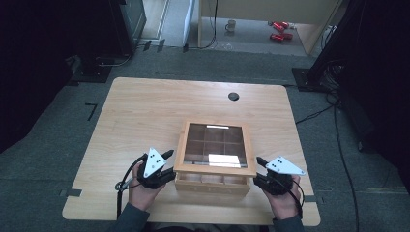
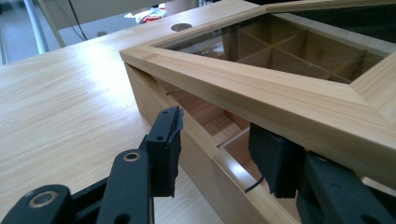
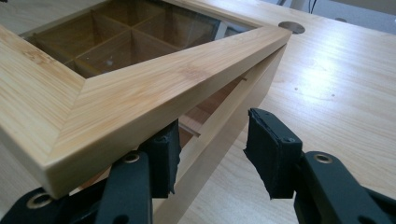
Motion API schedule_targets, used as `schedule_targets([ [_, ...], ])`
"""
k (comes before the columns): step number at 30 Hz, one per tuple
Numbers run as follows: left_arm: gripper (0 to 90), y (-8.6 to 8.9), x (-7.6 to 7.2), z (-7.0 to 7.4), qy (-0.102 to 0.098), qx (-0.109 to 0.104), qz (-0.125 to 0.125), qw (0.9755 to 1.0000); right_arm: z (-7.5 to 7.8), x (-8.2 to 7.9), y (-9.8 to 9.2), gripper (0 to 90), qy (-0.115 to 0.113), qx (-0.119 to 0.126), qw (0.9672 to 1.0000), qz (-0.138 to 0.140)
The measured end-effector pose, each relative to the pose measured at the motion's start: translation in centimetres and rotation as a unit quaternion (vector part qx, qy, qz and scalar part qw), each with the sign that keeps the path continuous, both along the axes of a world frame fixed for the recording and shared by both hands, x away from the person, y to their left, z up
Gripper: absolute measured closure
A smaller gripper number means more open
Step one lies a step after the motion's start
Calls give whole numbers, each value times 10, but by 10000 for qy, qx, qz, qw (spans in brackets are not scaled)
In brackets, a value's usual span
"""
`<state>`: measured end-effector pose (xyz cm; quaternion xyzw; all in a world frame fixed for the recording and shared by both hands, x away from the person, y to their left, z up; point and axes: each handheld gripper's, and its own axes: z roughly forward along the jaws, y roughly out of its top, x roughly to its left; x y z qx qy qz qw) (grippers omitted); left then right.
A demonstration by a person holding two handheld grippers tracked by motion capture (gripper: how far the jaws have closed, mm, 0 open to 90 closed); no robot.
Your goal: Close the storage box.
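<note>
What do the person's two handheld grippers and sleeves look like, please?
Both the left gripper and the right gripper are black with two blocky jaws, brass-coloured rivets and a grey three-cornered plate carrying black dots. A black cable trails from the left one. The sleeves are dark grey.

Wooden box (image 1: 213,180) w/ glass-paned lid (image 1: 215,147) is sitting near table's (image 1: 140,111) front edge, approx centre; lid is tilting up at front, dividers showing inside through the gap.

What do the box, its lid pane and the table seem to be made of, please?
Box: pale wood, likely bamboo, smooth finish; fine straight grain shows. Lid pane: clear glass or plastic; it reflects light and shows the dividers beneath. Table: light wood-look top, possibly laminate.
</note>
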<state>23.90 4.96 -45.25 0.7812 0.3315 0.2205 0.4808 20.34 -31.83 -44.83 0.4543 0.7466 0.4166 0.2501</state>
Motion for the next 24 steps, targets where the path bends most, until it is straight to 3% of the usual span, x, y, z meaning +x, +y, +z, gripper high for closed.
schedule_targets([
  [16, 541, 12, -6, -9, 134, -26, 80, 9999, -8, -6, -1, 554, 4, 21, 10000, -27],
  [18, 542, 15, -6, -10, 188, -54, 121, 9997, -9, -7, -3, 573, 28, 64, 9999, -72],
  [24, 568, 13, -4, -20, 380, 130, 192, 9990, -20, -6, -8, 583, 272, 118, 9993, -216],
])
